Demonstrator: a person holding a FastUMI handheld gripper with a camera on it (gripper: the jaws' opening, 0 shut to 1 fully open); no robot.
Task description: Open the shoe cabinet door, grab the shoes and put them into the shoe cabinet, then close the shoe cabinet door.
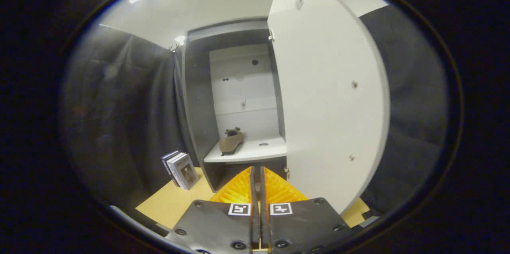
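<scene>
Gripper view: gripper [257, 174] fingers are pressed together, nothing between them, aimed at the cabinet's lower front. Shoe cabinet [199, 98] stands open; its door [330, 98] is swung out to the right of the fingers. One shoe [231, 142] sits on the shelf [255, 152] inside, well beyond the fingertips. Books [181, 169] lean just left of the cabinet. Remaining job is likely the door: a rigid, light, smooth panel, best pushed flat near its free edge; pinching would likely slip.
</scene>
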